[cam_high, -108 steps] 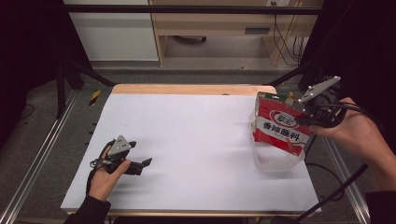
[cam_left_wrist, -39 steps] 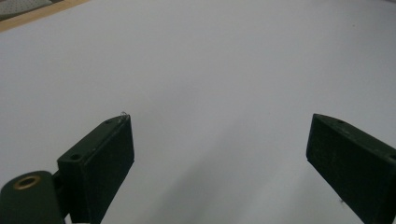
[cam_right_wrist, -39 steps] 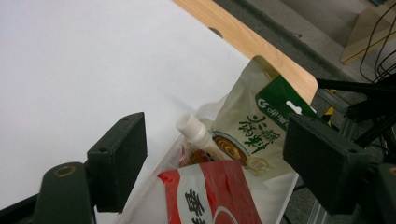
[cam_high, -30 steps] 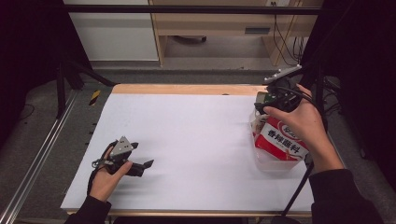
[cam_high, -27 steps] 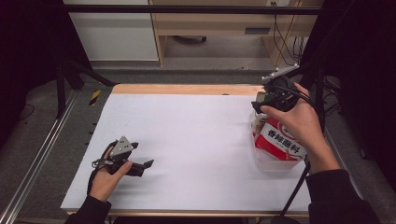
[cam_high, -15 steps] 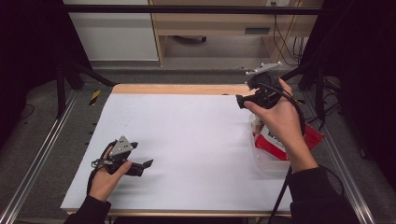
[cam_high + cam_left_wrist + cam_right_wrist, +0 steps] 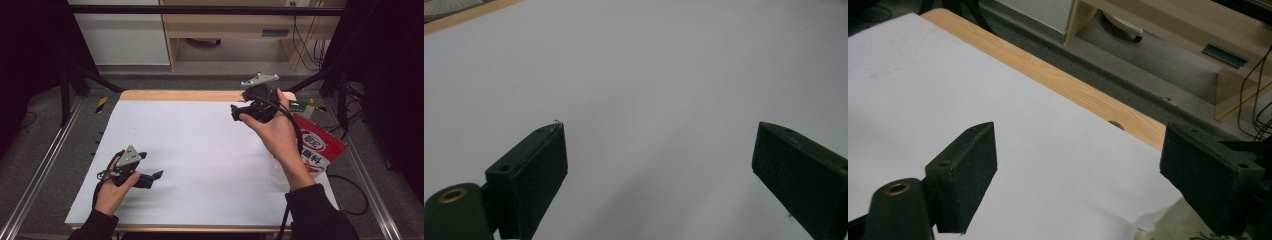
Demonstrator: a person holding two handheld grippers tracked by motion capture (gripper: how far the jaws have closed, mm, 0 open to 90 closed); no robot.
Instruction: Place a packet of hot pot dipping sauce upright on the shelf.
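A: The red-and-white packet (image 7: 319,150) — where does it lie?

B: At about four o'clock on the white sheet (image 7: 200,150), over its right edge, tilted, printed face up. A clear bag (image 7: 280,167) seems to lie just beside it, partly behind the right forearm; I cannot tell whether they touch.

A: And the right gripper (image 7: 234,112)?

B: Up near one o'clock, above the sheet's far end close to the wooden table edge (image 7: 175,95). The right hand (image 7: 272,127) wraps its body, forearm reaching diagonally from five o'clock, wrist turned so the jaws point toward nine o'clock. In the right gripper view the jaws stand wide with nothing between them, only bare sheet and the wooden edge beyond. They have just been opening further.

A: Is it touching the packet?

B: No, it is apart from it; the packet lies beneath the wrist and forearm.

A: The left gripper (image 7: 156,176)?

B: At seven o'clock, low on the sheet. The left hand (image 7: 112,187) cups it from below, jaws aimed toward three o'clock. The left gripper view shows them spread wide over plain white paper, empty.
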